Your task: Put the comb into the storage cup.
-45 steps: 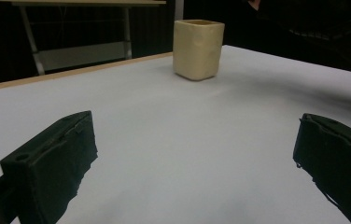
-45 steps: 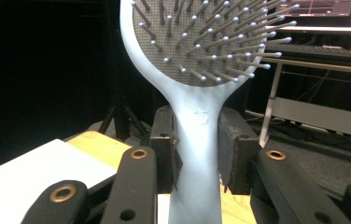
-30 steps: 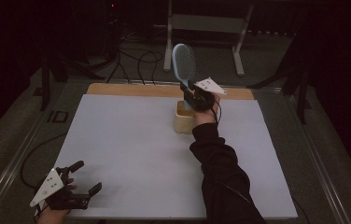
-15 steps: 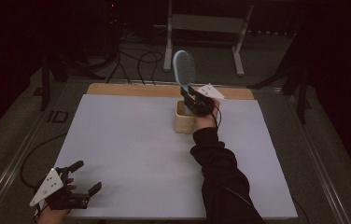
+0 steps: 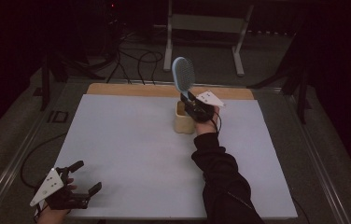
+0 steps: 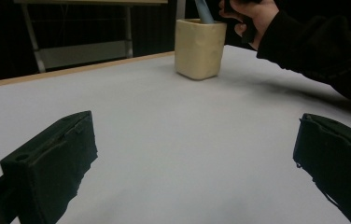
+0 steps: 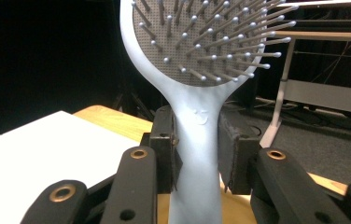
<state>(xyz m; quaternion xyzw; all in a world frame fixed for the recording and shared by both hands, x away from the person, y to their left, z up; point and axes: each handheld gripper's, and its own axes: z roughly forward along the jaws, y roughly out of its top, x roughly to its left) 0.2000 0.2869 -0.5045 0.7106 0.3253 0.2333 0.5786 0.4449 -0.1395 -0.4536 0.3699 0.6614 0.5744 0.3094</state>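
Above the cream cup (image 5: 183,122), the right gripper (image 5: 193,105) clamps the blue hairbrush (image 5: 183,74) handle — left gripper (image 5: 78,184) spread wide, empty, near the table (image 5: 127,154) corner

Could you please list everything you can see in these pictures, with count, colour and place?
Pale blue plastic hairbrush: one, upright, handle down in the cup, far centre.
Cream squarish cup: one, far centre of table.
White table top: one, light wooden strip at far edge.
Metal frame stand: one, grey, floor beyond table.
Cables: several, black, floor beyond table.
Right gripper: one, black, shut on the hairbrush handle.
Left gripper: one, black, open, near left corner.
Sleeve: one, black, right arm.
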